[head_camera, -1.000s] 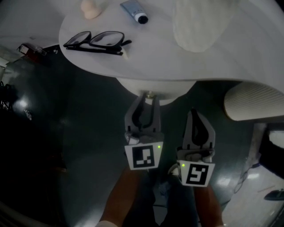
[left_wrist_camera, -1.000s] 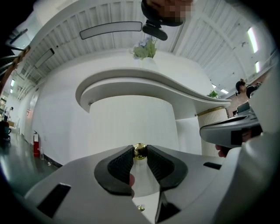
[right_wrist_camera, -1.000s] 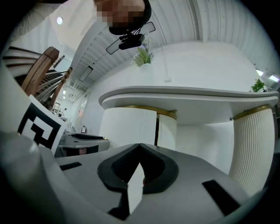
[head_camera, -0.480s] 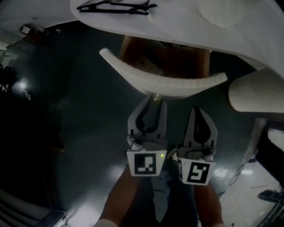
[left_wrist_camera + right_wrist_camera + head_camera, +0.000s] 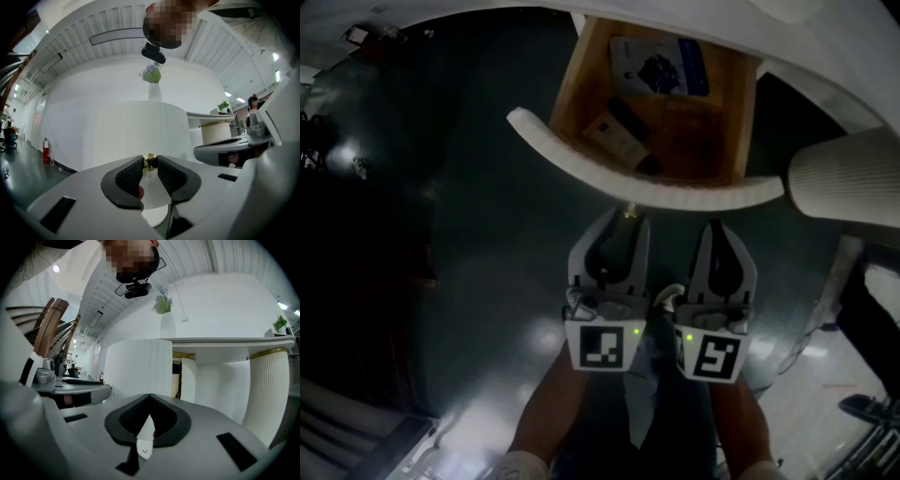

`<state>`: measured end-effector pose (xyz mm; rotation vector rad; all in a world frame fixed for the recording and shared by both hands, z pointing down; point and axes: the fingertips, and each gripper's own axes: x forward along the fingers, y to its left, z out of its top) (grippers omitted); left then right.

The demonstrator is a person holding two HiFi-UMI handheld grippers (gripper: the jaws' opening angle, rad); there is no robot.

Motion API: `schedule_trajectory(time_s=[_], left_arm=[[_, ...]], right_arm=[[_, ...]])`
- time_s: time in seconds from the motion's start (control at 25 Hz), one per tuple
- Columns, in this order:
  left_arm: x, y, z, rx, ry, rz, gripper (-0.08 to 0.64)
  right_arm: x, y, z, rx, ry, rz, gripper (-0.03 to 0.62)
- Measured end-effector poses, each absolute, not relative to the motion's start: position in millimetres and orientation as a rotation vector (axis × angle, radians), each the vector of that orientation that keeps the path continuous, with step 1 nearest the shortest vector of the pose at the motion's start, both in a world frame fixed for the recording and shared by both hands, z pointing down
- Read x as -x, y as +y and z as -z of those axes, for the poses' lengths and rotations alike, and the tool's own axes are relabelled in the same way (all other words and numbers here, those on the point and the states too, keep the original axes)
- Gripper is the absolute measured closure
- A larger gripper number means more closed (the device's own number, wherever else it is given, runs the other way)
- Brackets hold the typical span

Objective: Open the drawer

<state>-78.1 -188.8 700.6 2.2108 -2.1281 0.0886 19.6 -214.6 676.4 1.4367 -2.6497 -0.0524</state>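
In the head view the drawer stands pulled out from under the white tabletop, showing its curved white ribbed front point(image 5: 581, 159) and wooden inside point(image 5: 703, 131). A dark printed booklet point(image 5: 659, 66) and a dark slim box point(image 5: 623, 136) lie in it. My left gripper point(image 5: 627, 216) is shut on the small gold knob point(image 5: 629, 210) at the front's middle; in the left gripper view the knob point(image 5: 150, 161) sits pinched between the black pads point(image 5: 129, 174). My right gripper point(image 5: 719, 227) hangs just to the right of it, shut and holding nothing, its tips meeting point(image 5: 149, 395) in front of the drawer front point(image 5: 138, 366).
A white ribbed round pedestal point(image 5: 848, 178) stands close on the right of the drawer. A vase with flowers point(image 5: 152, 82) stands on the tabletop above. Dark glossy floor point(image 5: 441, 244) lies to the left and below. The person's legs are under the grippers.
The drawer has slid out from under the tabletop as my left gripper drew the knob back. The right gripper came back alongside. Glasses and tube left the view at the top.
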Motion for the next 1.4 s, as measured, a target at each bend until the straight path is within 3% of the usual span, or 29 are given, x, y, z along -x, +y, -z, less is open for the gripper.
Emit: schedule_trajectory(time_s=[0.4, 0.56, 0.72, 1.04, 1.28, 1.4], left_arm=[[77, -188, -694, -2.241, -2.075, -0.161, 0.456], [83, -183, -684, -2.214, -2.080, -0.149, 0.397], [91, -177, -662, -2.185, -2.087, -0.162, 0.393], [96, -183, -576, -2.157, -2.086, -0.178, 0.393], [100, -188, -479, -2.146, -2.121, -0.025, 0.393], [95, -195, -438, -2.334, -2.098, -0.315, 0.393]], right_arm=[[-18, -223, -672, -1.443, -2.616, 0.003, 0.588], [-19, -216, -665, -1.432, -2.610, -0.002, 0.588], [-20, -211, -643, -1.419, -2.603, -0.005, 0.588], [-19, -220, -549, -1.435, -2.622, 0.025, 0.588], [-13, -224, -452, -1.479, -2.669, 0.109, 0.588], [-17, -230, -402, -1.536, -2.675, 0.152, 0.588]])
